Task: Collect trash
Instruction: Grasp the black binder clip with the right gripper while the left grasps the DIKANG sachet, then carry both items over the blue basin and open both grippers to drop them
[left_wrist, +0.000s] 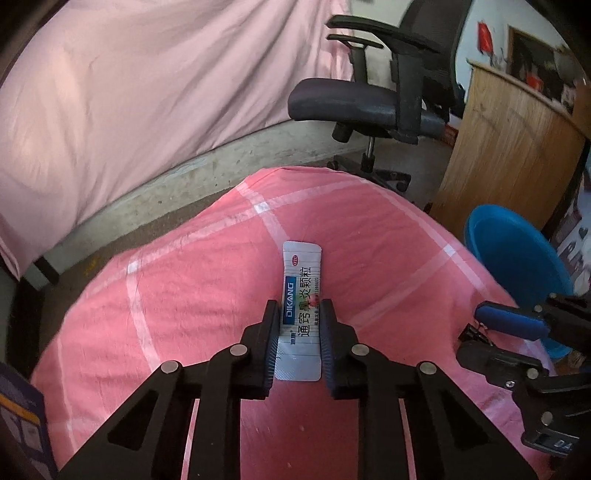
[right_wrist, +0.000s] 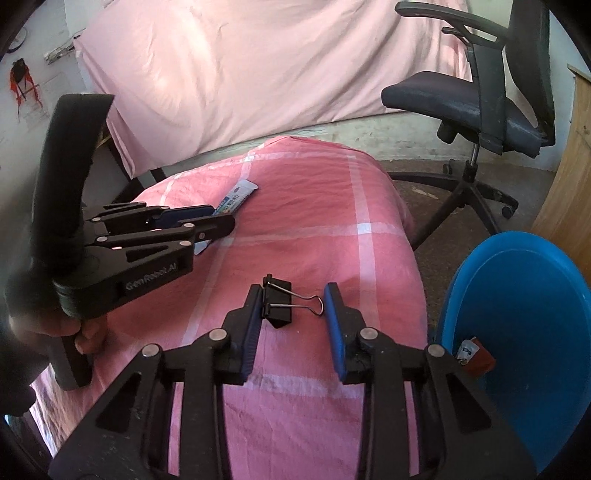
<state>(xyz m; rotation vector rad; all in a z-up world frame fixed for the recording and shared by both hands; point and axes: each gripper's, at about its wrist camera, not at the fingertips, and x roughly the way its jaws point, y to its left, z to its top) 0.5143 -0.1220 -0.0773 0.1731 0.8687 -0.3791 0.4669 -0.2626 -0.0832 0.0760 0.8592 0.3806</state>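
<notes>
Both tools are at the pick-up step now, each one on its own item on the pink checked cover (right_wrist: 314, 221).

The left gripper (left_wrist: 298, 314) is closed on the sachet (left_wrist: 301, 295), a flat silver-white medicine packet w/ blue label. The pads press its long edges, and approx. half of the packet sticks out ahead of the fingertips. It looks like it lies on the cloth, not lifted yet.

The right gripper (right_wrist: 293, 295) has the binder clip (right_wrist: 280, 304) between its jaws. The left pad touches the black body of the clip; the wire handle points to the right pad and its end is just beside it, but I cannot tell if they really touch. So I call this one not fully gripping, jaws part-way closed.

Next move, I think: the right one must close a bit more until the clip is firm, then both lift and carry to the blue bin (right_wrist: 517, 332), which stands to the right of the right tool, near. The thin sachet may bend or slip, so lift slowly.

Count: 1 sachet, 1 binder clip, 1 bin w/ at least 1 piece of trash (right_wrist: 474, 352) inside, 2 grippers, 1 office chair (right_wrist: 480, 99) beyond.
</notes>
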